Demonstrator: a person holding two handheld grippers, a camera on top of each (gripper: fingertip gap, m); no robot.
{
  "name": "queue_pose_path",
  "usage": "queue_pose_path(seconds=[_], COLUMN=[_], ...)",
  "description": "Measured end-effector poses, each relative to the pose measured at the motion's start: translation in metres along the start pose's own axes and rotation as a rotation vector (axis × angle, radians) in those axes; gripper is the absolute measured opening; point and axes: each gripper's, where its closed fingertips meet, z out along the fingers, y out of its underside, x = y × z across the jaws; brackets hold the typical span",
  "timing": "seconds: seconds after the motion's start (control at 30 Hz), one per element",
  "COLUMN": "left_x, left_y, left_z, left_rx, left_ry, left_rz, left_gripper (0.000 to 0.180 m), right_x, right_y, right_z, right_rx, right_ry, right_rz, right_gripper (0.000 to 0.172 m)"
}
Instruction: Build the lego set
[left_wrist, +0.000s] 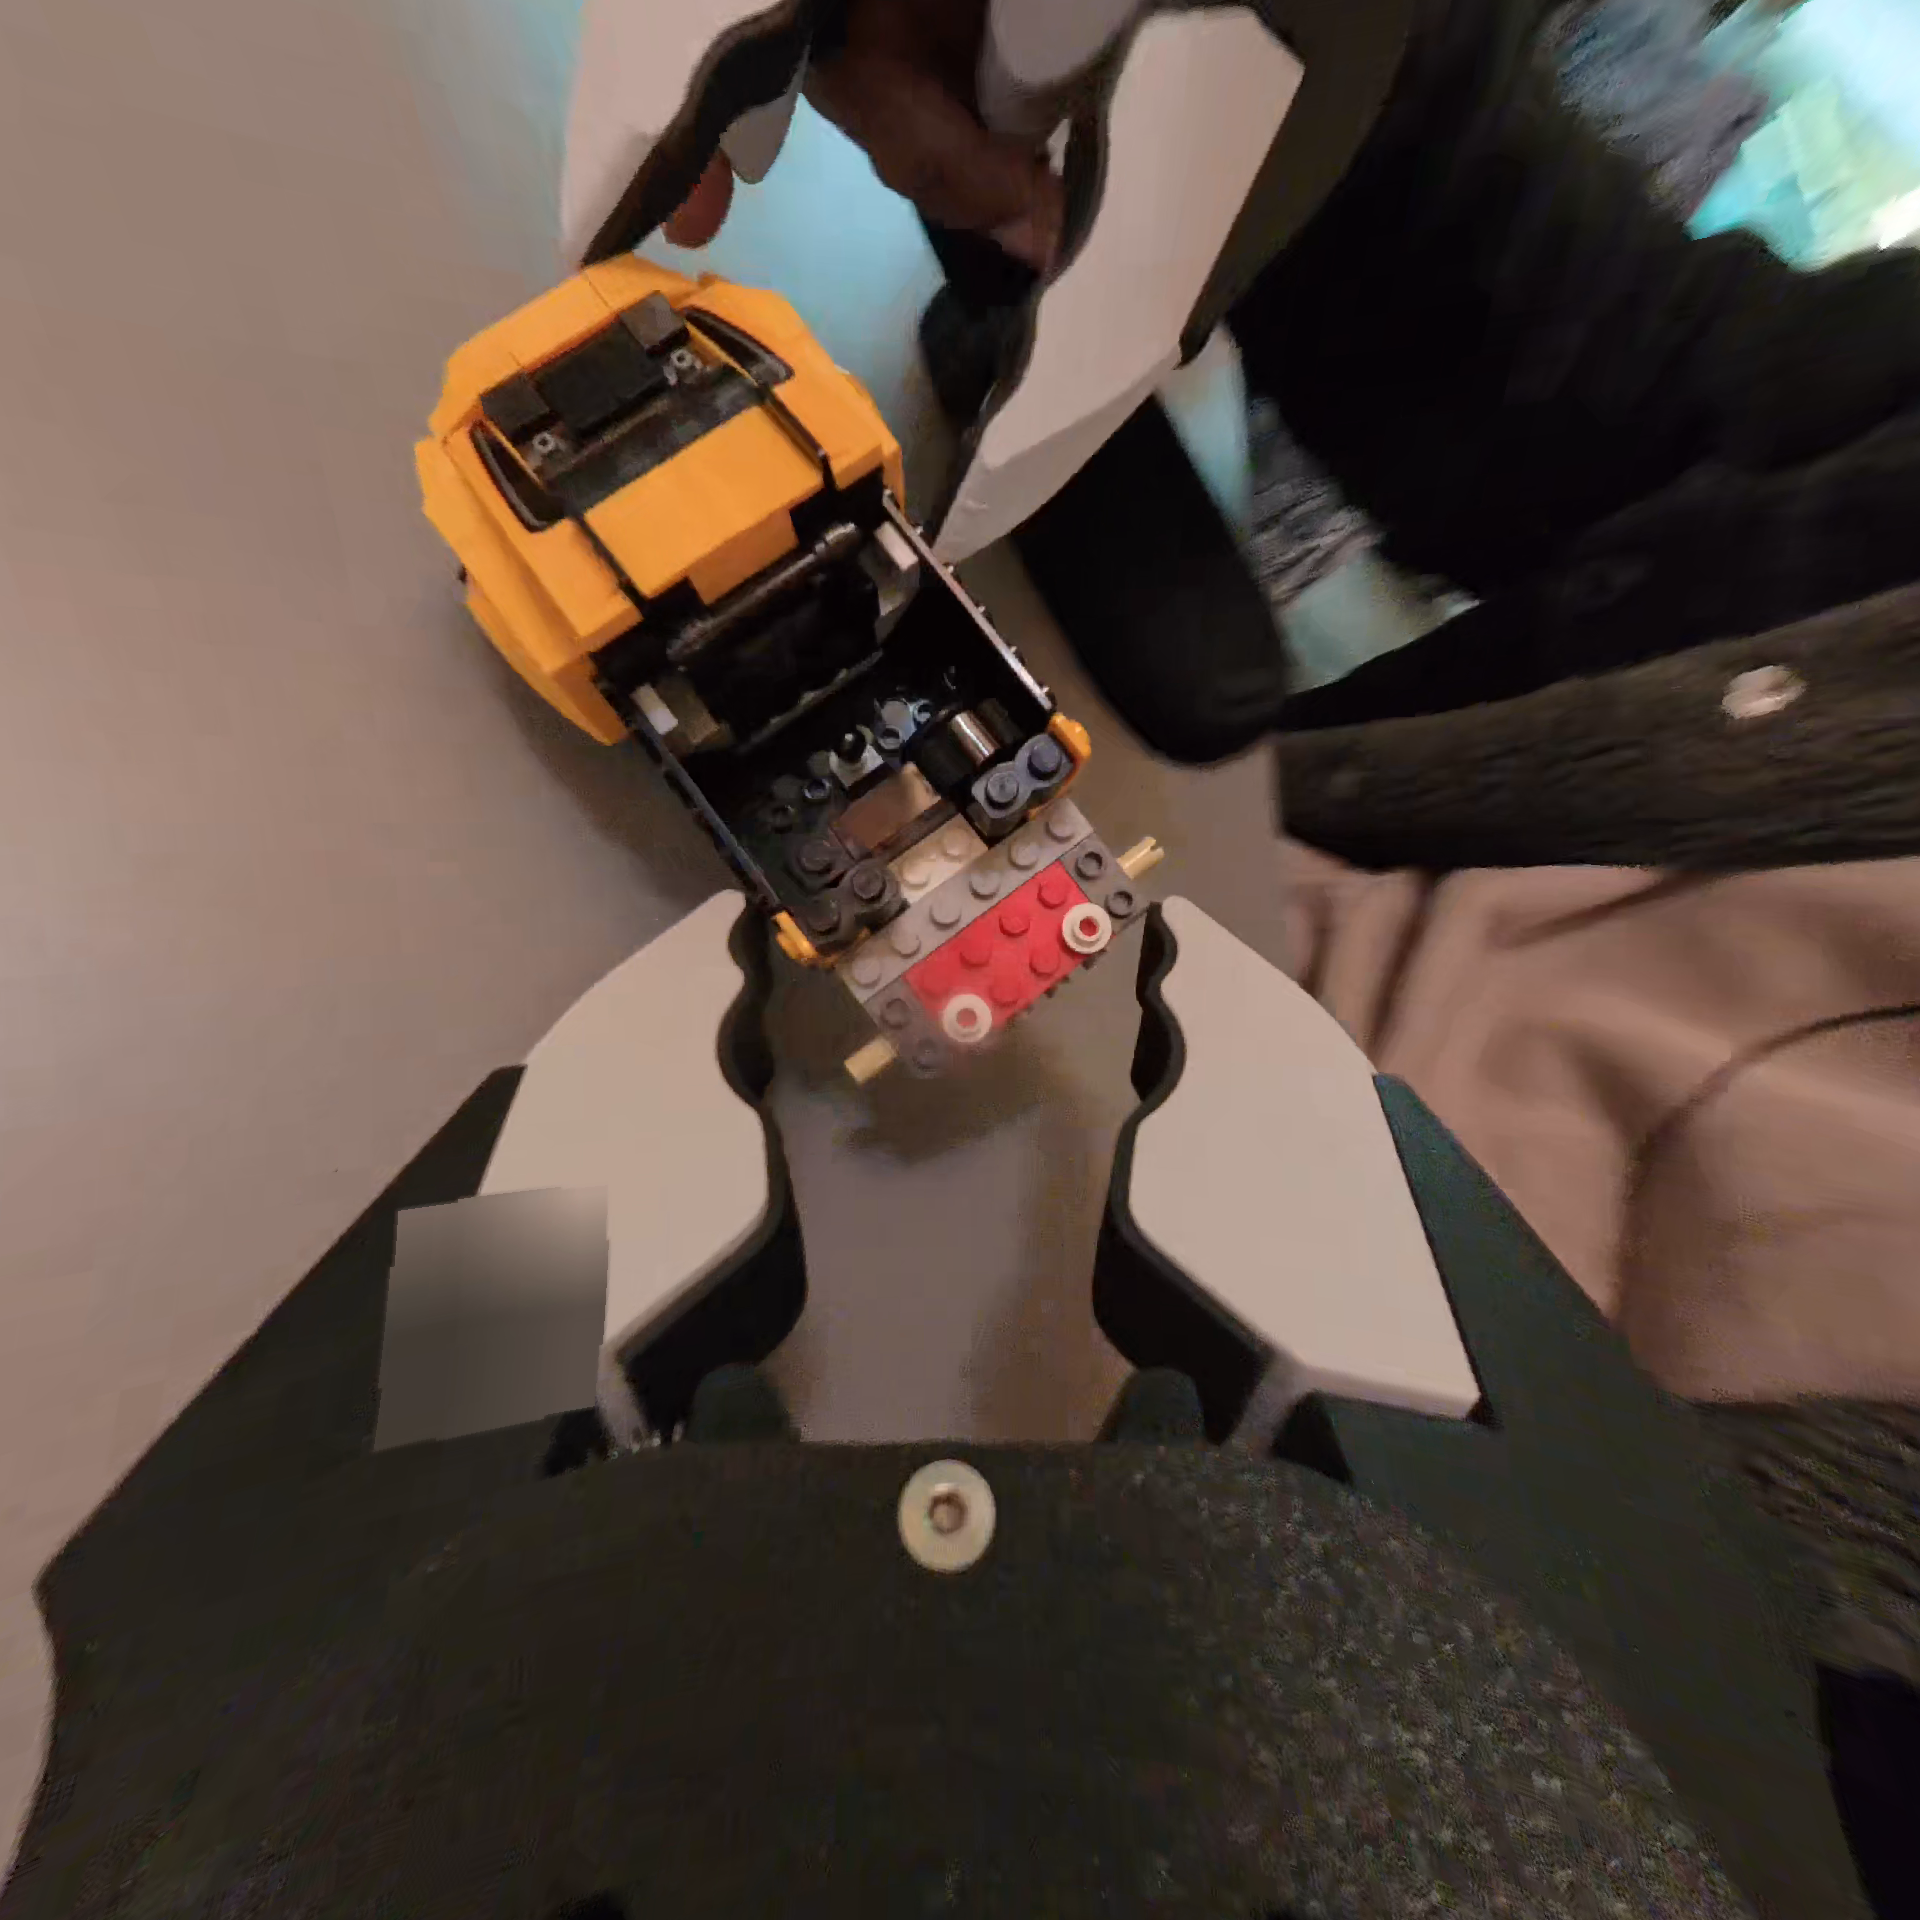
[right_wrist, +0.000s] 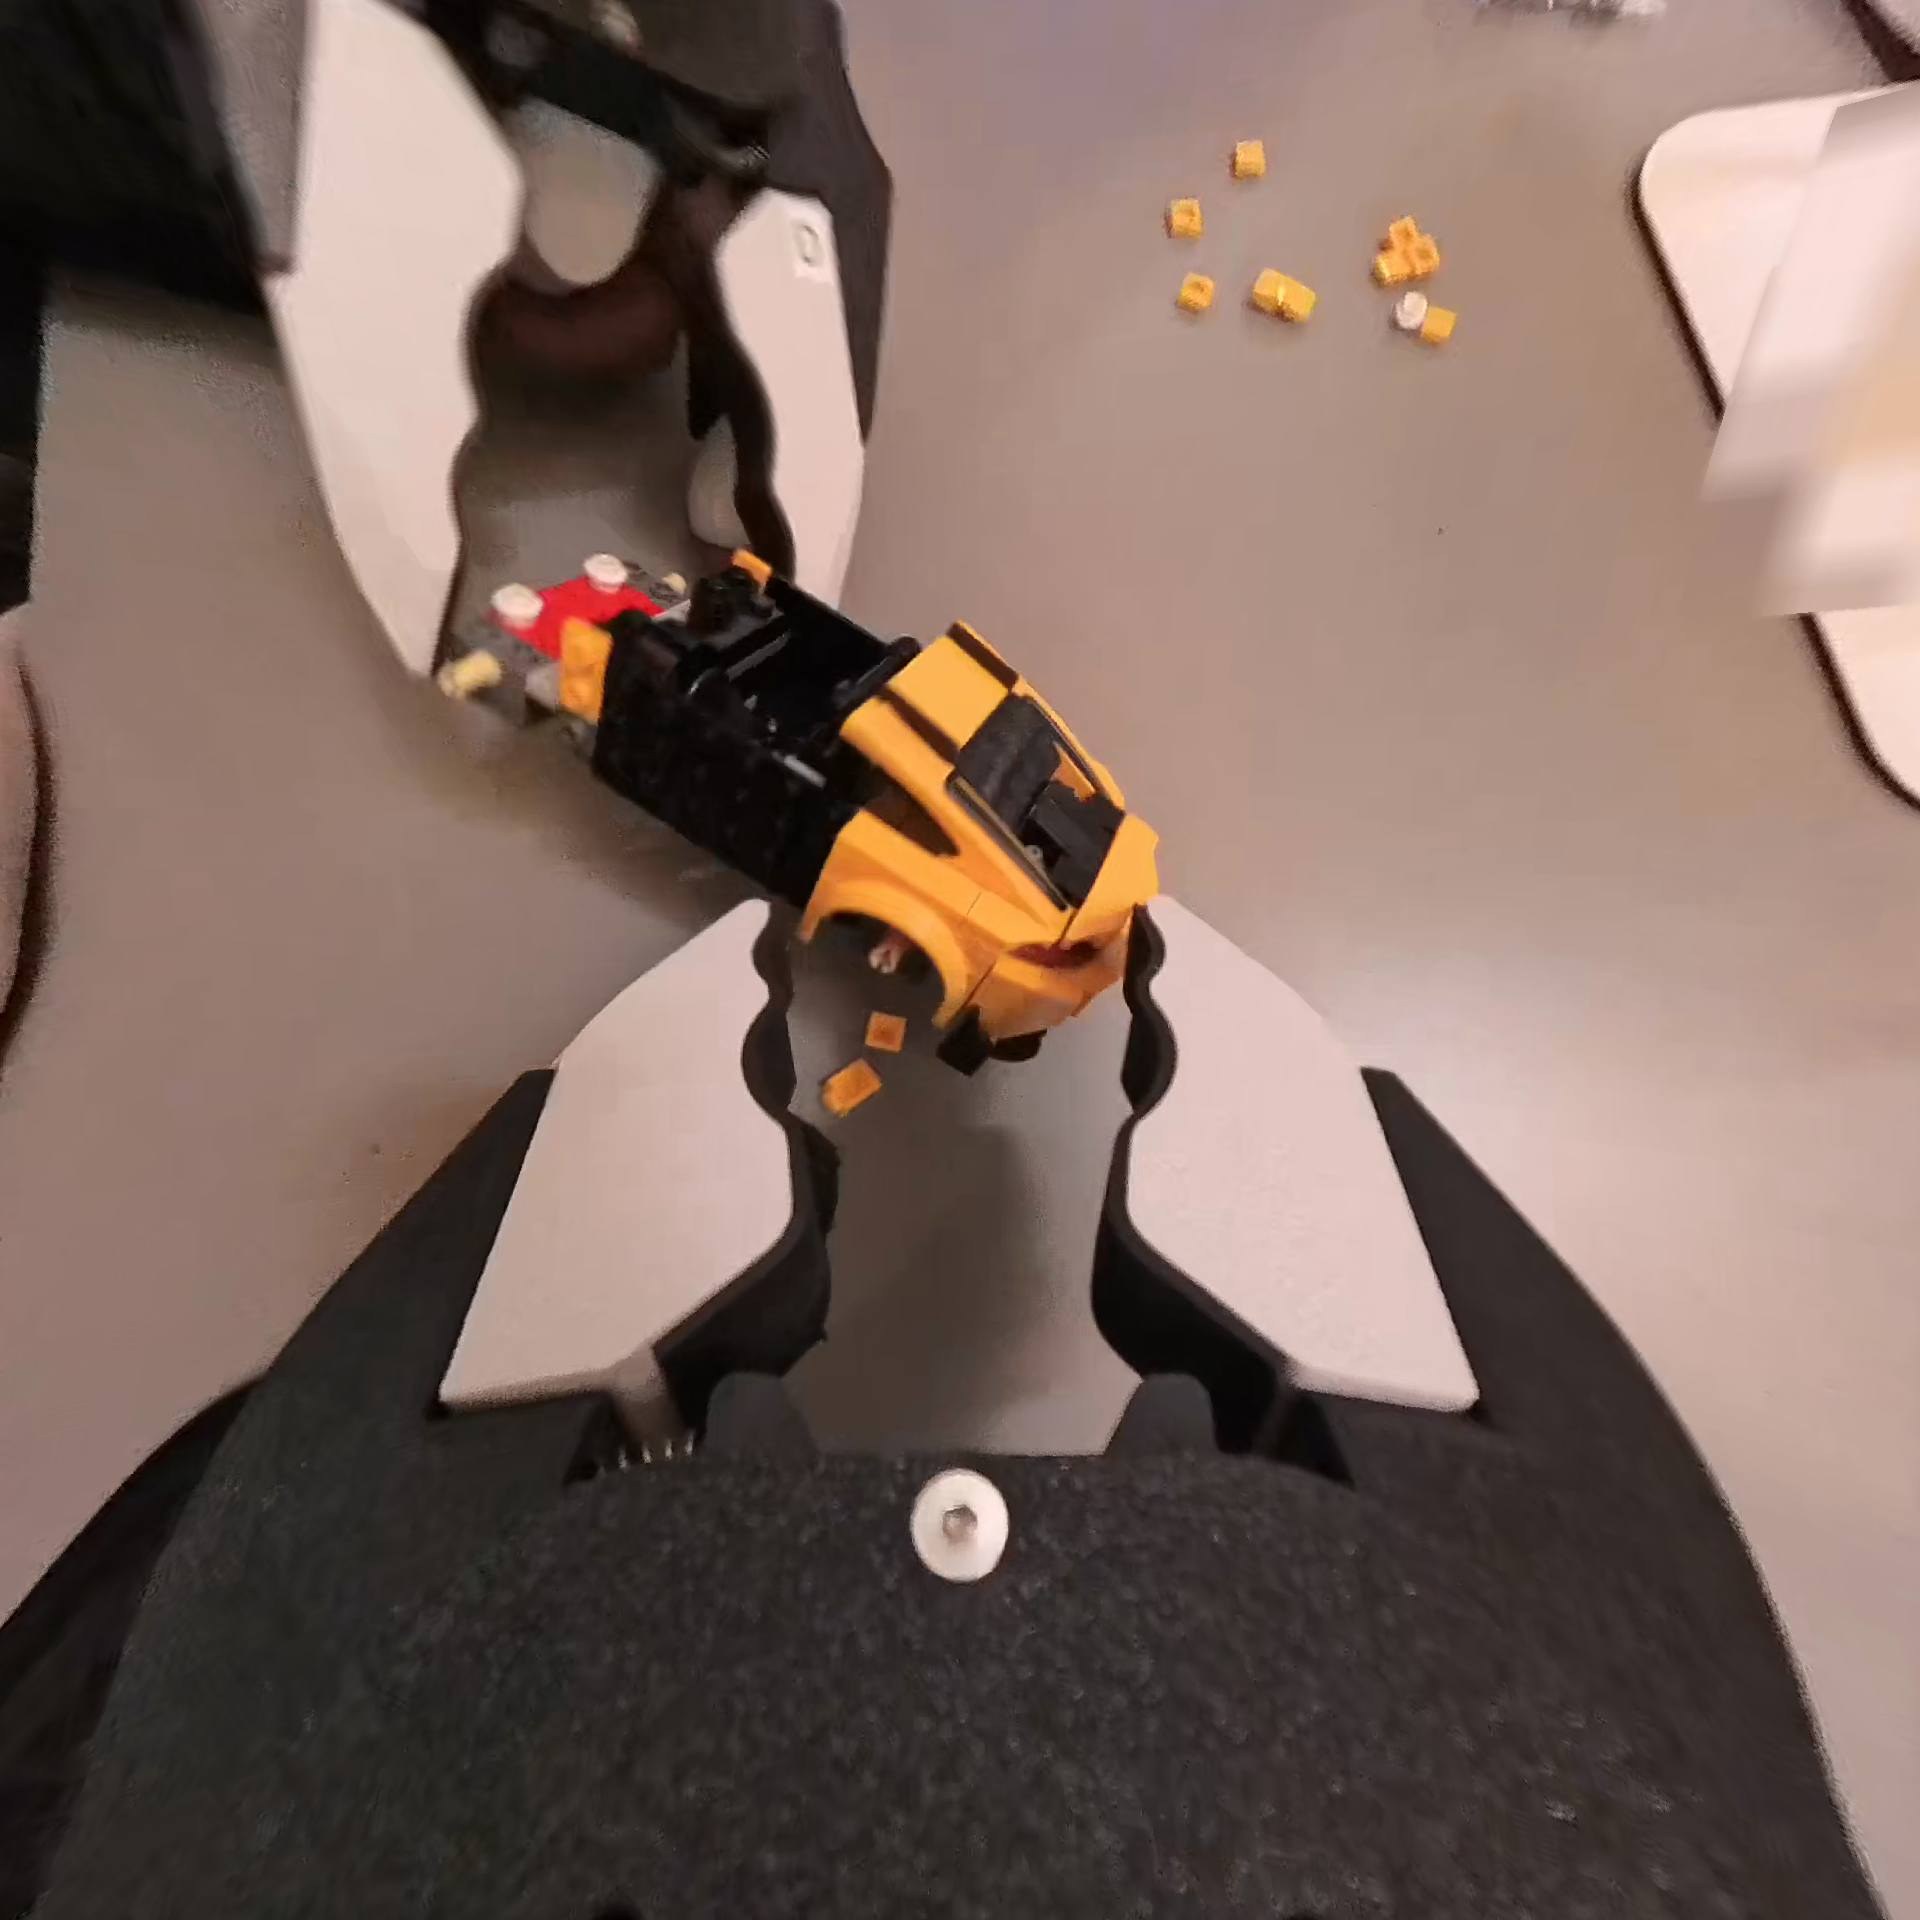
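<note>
I see a toy brick car (left_wrist: 665, 499) lying on the grey worktop (left_wrist: 208, 727). It is yellow and black, and part of it is taken apart, so I can look down into its black middle. One end has a red plate (left_wrist: 1003, 951) with two small white rings on it, grey plates around that, and little tan pegs sticking out at the sides.

My left tool (left_wrist: 951, 940) is wide open. The red end of the car sits between its fingertips. The fingertip at 3 o'clock is just beside the grey edge of the car. The fingertip at 9 o'clock is close to the yellow corner. I cannot tell if either one touches, and the tool does not squeeze the car.

My right tool (right_wrist: 951, 935) is wide open too. The yellow end of the car (right_wrist: 977, 831) lies between its fingertips. The fingertip at 3 o'clock is right up against the yellow corner, and the one at 9 o'clock is apart from it. Two tiny yellow tiles (right_wrist: 868, 1060) lie on the worktop between these fingers.

More small yellow bricks (right_wrist: 1309, 270) are scattered well apart, toward 1 o'clock in the right wrist view. A white tray (right_wrist: 1766, 312) sits at 2 o'clock, a little blurry.
</note>
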Motion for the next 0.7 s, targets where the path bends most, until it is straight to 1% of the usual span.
queue_pose_path(seconds=[0.07, 0.17, 0.23, 0.27, 0.3, 0.33, 0.4, 0.43, 0.5, 0.53, 0.6, 0.7], left_x=[0.004, 0.011, 0.017, 0.019, 0.022, 0.023, 0.025, 0.024, 0.019, 0.015, 0.007, 0.001], left_y=[-0.005, -0.006, -0.005, -0.005, -0.005, -0.005, -0.003, -0.004, -0.007, -0.009, -0.013, -0.022], left_z=[-0.003, -0.005, -0.004, -0.003, -0.003, -0.003, -0.003, -0.003, -0.006, -0.009, -0.014, -0.02], left_rx=[0.046, 0.056, 0.048, 0.044, 0.042, 0.038, 0.03, 0.035, 0.059, 0.072, 0.087, 0.12], left_ry=[0.089, 0.212, 0.266, 0.284, 0.3, 0.313, 0.326, 0.314, 0.265, 0.219, 0.092, -0.103], left_rz=[-0.096, -0.202, -0.222, -0.223, -0.227, -0.233, -0.236, -0.235, -0.208, -0.169, -0.051, 0.16], left_gripper=[0.068, 0.067, 0.068, 0.068, 0.068, 0.068, 0.068, 0.068, 0.07, 0.074, 0.083, 0.084], right_x=[-0.003, -0.004, -0.005, -0.005, -0.006, -0.007, -0.007, -0.008, -0.004, -0.004, -0.003, -0.001], right_y=[-0.002, -0.005, -0.005, -0.003, -0.002, -0.004, -0.004, -0.003, -0.004, -0.004, -0.006, -0.007], right_z=[-0.007, -0.011, -0.009, -0.005, -0.001, 0.002, 0.007, 0.008, 0.009, 0.01, 0.011, 0.016], right_rx=[0.05, 0.073, 0.02, -0.022, -0.053, -0.059, -0.081, -0.092, -0.11, -0.12, -0.142, -0.212], right_ry=[0.041, 0.197, 0.276, 0.289, 0.284, 0.283, 0.264, 0.247, 0.244, 0.226, 0.201, 0.172], right_rz=[-0.065, -0.293, -0.437, -0.49, -0.523, -0.542, -0.564, -0.561, -0.52, -0.496, -0.463, -0.434], right_gripper=[0.066, 0.076, 0.08, 0.083, 0.082, 0.078, 0.053, 0.046, 0.045, 0.045, 0.045, 0.044])
